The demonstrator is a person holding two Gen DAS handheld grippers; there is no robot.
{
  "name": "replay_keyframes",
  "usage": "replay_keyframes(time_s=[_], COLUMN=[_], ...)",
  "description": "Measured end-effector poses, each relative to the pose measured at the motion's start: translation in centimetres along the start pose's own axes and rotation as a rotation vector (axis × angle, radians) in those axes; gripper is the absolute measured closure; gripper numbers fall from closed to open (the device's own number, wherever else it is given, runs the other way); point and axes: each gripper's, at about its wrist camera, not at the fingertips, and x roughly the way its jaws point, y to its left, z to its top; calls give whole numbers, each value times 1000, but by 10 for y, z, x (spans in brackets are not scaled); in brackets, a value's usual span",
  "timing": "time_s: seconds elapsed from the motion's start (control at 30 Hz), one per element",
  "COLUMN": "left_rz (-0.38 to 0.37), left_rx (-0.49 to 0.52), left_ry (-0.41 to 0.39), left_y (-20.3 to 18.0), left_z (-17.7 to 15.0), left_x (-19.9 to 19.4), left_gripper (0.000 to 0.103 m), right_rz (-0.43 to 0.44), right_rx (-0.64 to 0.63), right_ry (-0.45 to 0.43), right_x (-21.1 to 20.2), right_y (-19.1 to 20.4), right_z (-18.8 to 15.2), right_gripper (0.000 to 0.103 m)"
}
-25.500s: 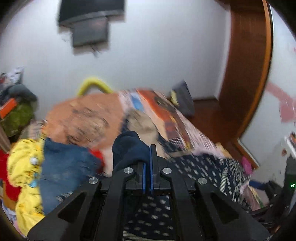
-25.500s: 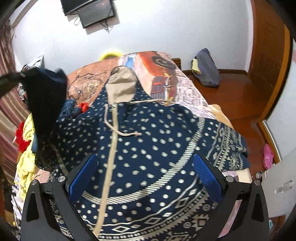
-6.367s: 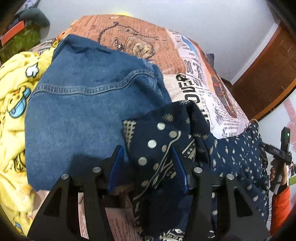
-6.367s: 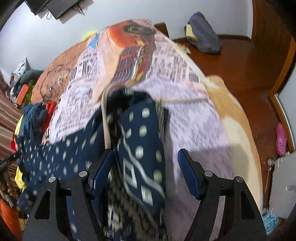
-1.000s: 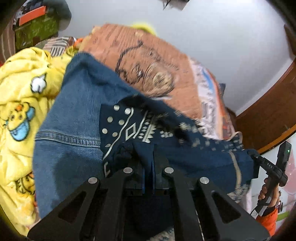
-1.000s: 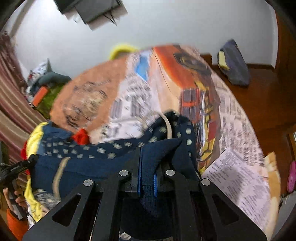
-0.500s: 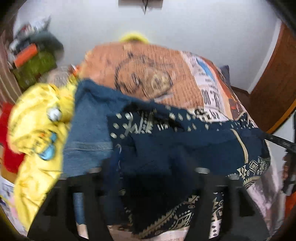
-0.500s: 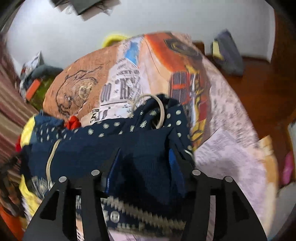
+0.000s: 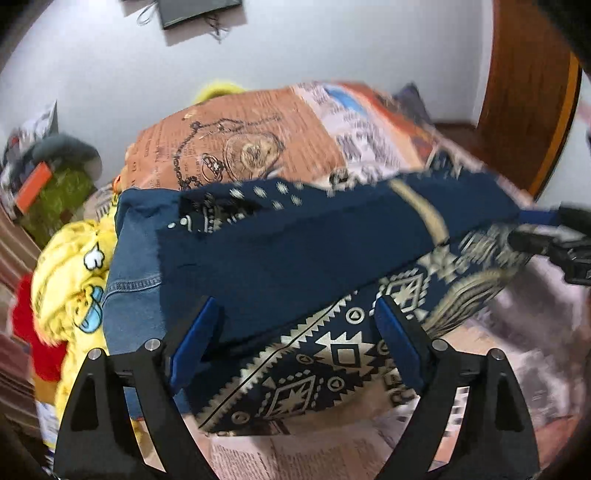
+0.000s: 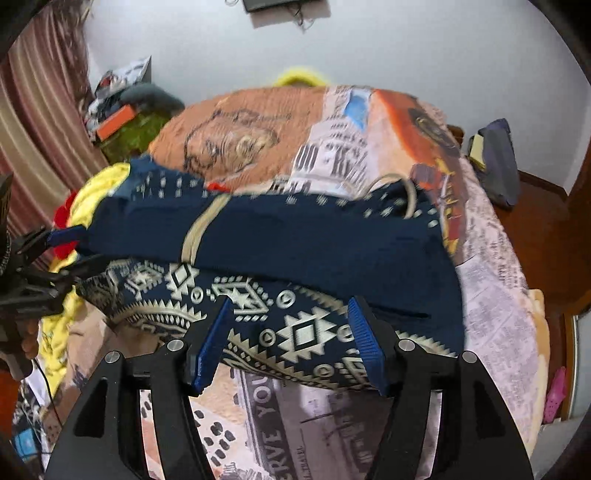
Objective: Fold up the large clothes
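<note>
Your left gripper [image 9: 295, 339] points down at the folded navy garment [image 9: 295, 258], its jaws opening, blue pads [image 9: 195, 339] standing wide on either side of the cloth's near edge and pressing on nothing. Your right gripper [image 10: 288, 339] does the same at the other end of the garment [image 10: 295, 251]: its jaws are opening, pads [image 10: 364, 343] clear of the fabric, nothing pinched.

The garment lies across the printed bedspread [image 9: 251, 147] as a long band. Its plain dark-blue upper layer is folded over a lower layer with a cream geometric border [image 10: 295, 332]. A cream stripe [image 10: 199, 229] crosses the upper layer, and a loop of drawstring [image 10: 402, 195] shows at its far edge. In the left wrist view, the garment's left end rests on a blue denim piece [image 9: 125, 280]. Beside the denim lie a yellow cartoon-print cloth [image 9: 70, 280] and something red [image 9: 33, 332].

The bedspread [image 10: 332, 155] carries newspaper lettering and an orange vehicle picture. A dark bundle [image 10: 495, 162] sits on the wooden floor [image 10: 546, 240] beyond the bed, and a dark screen [image 9: 199, 11] hangs on the white wall [image 9: 332, 48]. Striped curtains [image 10: 33, 129] hang at the left of the right wrist view. Both views are blurred by motion.
</note>
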Motion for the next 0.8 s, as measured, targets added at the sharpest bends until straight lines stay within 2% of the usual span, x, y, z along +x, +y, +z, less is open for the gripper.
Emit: replay_keyframes(time_s=[0.07,0.1,0.17,0.2,0.27,0.4,0.47,0.57,0.63,0.73,0.8], left_rz=[78,89,89,94,116,126,142,108,96,131,127], left_rx=[46,56,85,101,111,101,53,-65,-140,-212,-244], left_ry=[7,3,-14,-20,-24,3,25,33,7,-37,-65], left_y=[-9,-9,-7,-4,5,28,46,73,89,106,115], left_z=[-2,-1,5,9,21,49,67,90,101,111,112], left_x=[16,21,27,30,37,55,65,68,61,46,32], left_gripper=[16,16,14,11,11,9,9,9,9,9,9], right_rz=[-26,-38,-69,-80,-90,-89,-118,-153,-188,-248,-253], right_rx=[-19,-26,-33,-29,-15,1,5,17,29,32,45], right_ry=[19,25,43,46,38,31,29,10,-35,-114,-156], right_x=[12,17,31,37,44,59,67,70,62,42,27], right_y=[5,6,6,5,0,-10,-15,-24,-24,-25,-27], right_z=[-1,-1,3,7,18,51,68,93,106,121,127], right_gripper=[43,43,42,38,33,32,32,32,32,32,32])
